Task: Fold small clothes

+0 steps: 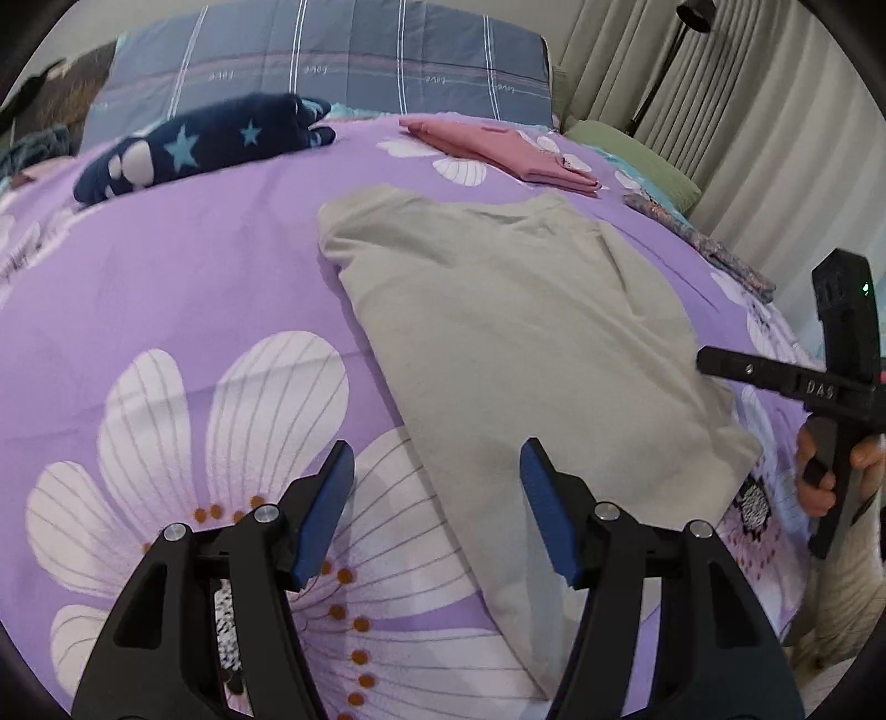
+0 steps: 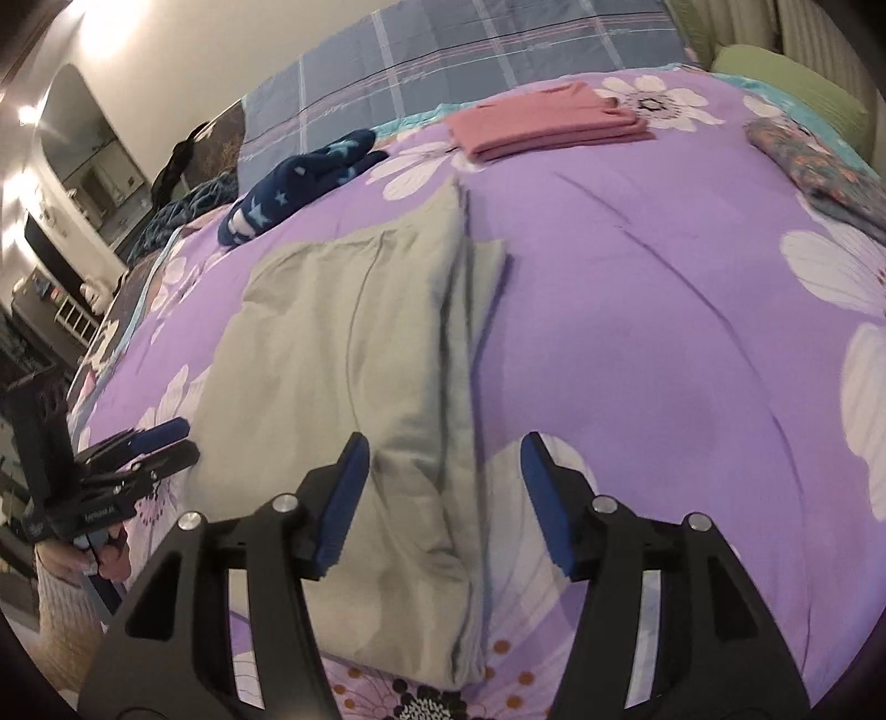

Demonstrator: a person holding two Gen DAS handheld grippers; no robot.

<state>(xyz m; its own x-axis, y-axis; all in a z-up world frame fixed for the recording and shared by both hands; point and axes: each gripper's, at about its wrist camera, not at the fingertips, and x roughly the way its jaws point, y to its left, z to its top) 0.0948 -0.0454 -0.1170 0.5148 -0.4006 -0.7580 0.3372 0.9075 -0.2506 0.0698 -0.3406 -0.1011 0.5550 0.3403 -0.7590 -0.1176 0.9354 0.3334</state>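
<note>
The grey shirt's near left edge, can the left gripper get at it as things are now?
Probably yes: the left gripper is open just above the grey shirt edge, and nothing lies between them.

folded shirt [image 1: 515,332] on bedspread [image 1: 194,288]; folded garment [image 1: 498,147] behind it, pillow [image 1: 332,50] farthest back.

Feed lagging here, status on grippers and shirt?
Left gripper, right gripper open, empty. Grey shirt partly folded on purple duvet. Nothing in the way.

Both wrist views look steeply down, close over the bed [image 1: 221,288]. They share the grey garment [image 1: 526,332], centre-right in one, centre-left in the other.
</note>
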